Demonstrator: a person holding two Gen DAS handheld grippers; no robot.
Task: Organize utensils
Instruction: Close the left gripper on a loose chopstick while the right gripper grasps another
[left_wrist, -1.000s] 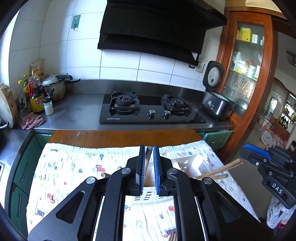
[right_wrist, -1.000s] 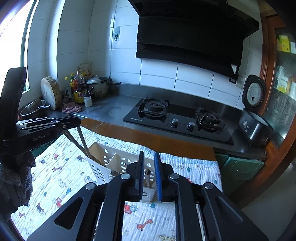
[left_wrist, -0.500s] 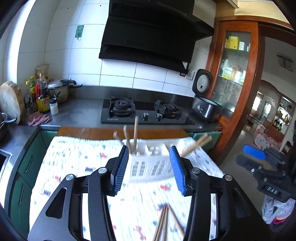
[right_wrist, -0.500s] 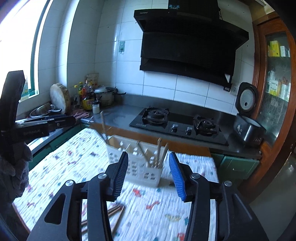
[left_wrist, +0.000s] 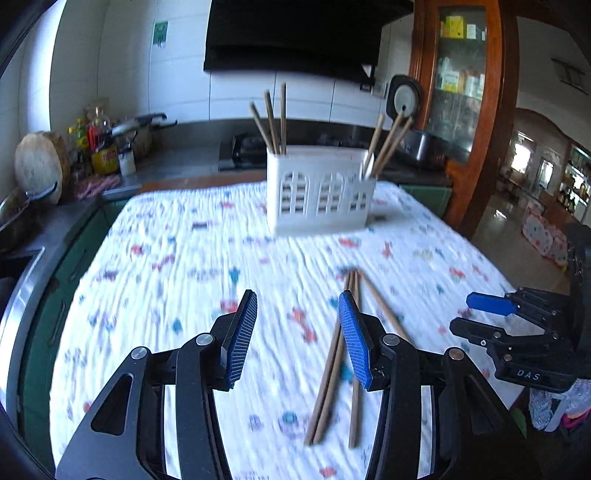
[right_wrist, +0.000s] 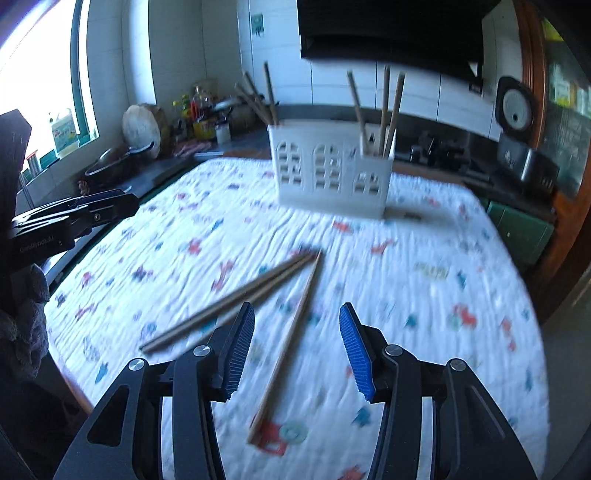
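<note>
A white slotted utensil holder (left_wrist: 317, 192) stands at the far side of the table; it also shows in the right wrist view (right_wrist: 332, 173). Several wooden chopsticks stand in its left and right compartments. Three loose chopsticks (left_wrist: 336, 358) lie on the patterned cloth (left_wrist: 177, 266) near the front; they also show in the right wrist view (right_wrist: 258, 295). My left gripper (left_wrist: 297, 336) is open and empty, low over the cloth just left of them. My right gripper (right_wrist: 297, 347) is open and empty, above one loose chopstick.
The cloth-covered table ends at a wooden edge. Behind it is a steel counter with a stove (left_wrist: 243, 147), bottles (left_wrist: 99, 151), a pot and a cutting board (left_wrist: 40, 166). A rice cooker (right_wrist: 521, 140) sits at the right. The other gripper shows at each view's side.
Both grippers opened, released chopsticks into the holder, then pulled back and dropped low toward the loose chopsticks at the front of the table.
</note>
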